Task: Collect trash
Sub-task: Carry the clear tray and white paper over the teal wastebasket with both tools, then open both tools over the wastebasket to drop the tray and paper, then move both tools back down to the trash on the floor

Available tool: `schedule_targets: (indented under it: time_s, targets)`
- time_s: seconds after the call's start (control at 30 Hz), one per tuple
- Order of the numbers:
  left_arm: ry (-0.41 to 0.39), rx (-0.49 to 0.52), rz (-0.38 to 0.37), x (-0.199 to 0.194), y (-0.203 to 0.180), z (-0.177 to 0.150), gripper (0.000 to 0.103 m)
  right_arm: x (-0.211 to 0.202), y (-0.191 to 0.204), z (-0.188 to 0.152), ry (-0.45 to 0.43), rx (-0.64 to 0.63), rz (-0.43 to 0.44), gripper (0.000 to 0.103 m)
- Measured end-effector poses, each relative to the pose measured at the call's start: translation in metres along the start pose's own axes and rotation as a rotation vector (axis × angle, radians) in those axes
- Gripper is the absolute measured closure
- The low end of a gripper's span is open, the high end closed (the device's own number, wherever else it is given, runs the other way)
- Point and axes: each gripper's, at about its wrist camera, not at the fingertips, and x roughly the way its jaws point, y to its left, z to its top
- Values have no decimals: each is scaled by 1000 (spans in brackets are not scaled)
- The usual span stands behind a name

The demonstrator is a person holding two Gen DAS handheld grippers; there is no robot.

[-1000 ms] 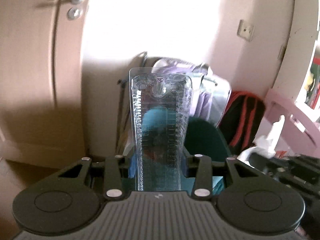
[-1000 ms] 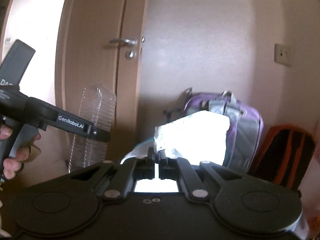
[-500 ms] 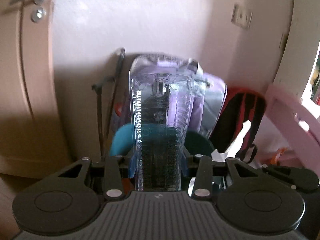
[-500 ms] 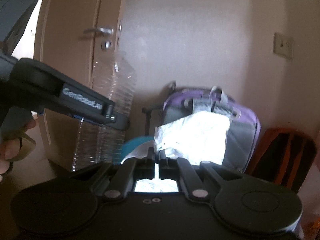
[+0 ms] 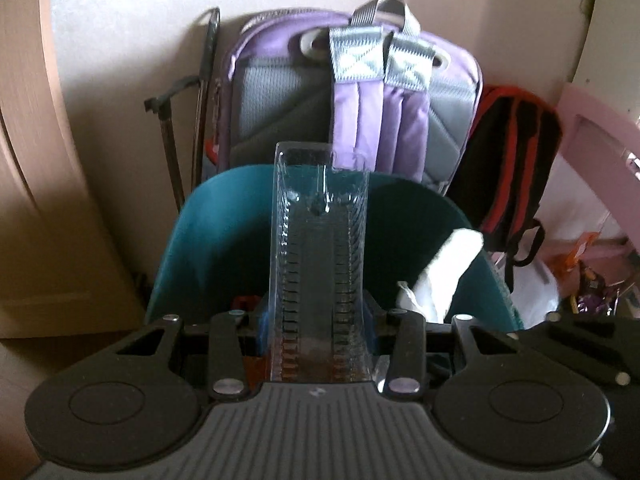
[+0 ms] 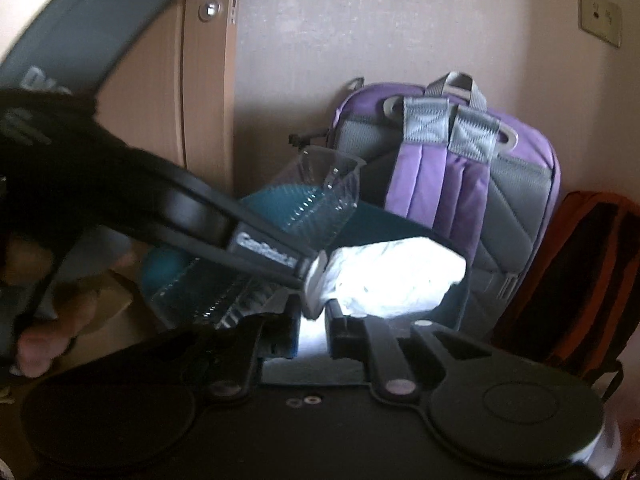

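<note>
My left gripper [image 5: 318,332] is shut on a clear ribbed plastic tray [image 5: 318,264], held lengthways over the mouth of a teal trash bin [image 5: 224,232]. The tray [image 6: 320,204] and the left gripper body [image 6: 192,220] also show in the right wrist view, over the bin [image 6: 384,222]. My right gripper [image 6: 312,328] is shut on a crumpled white wrapper [image 6: 392,280], held over the bin's right side. The wrapper also shows in the left wrist view [image 5: 440,276].
A purple and grey backpack [image 5: 360,92] leans on the wall behind the bin. A black and red backpack [image 5: 508,168] stands to its right. A wooden door [image 6: 192,92] is at left. Pink furniture [image 5: 600,152] and bags lie at right.
Both grippers have moved down and closer to the bin, now tilted over its mouth. The left gripper has come across in front of the right one.
</note>
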Motion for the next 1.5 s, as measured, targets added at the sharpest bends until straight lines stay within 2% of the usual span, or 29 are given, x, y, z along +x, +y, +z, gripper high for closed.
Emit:
schedule_targets:
  time_s: [0.17,0.23,0.27,0.37,0.57,0.8,0.9,1.23,1.33,1.5]
  targets:
    - [23,-29,0,12,5,-6,54,4,-1,-3,7,-2,-17,76]
    - [17,-45,-3,13,7,-7,43,5,-3,-3,12,6,-18,74]
    - [11,-55,-8,12,8,-8,38,4,-3,-3,9,9,-18,71]
    - [-8,-69,-17,6,9,-8,33,-1,-3,-1,-8,8,-22,56]
    - [-51,-65,-15,-21,8,-11,25,-27,6,0,-35,-21,-37,52]
    - [-103,-57,-20,-66,6,-27,23,-72,14,-5,-56,-30,-44,46]
    - [-121,-74,-40,-87,7,-36,17,-92,23,-10,-61,-35,-45,46]
    - [-141,-41,-58,-140,16,-97,17,-139,56,-39,-57,-52,0,45]
    - [-128,-41,-57,-143,27,-125,15,-144,67,-50,-47,-64,20,44]
    - [-82,-104,-50,-131,54,-168,14,-139,81,-71,-16,-66,57,44]
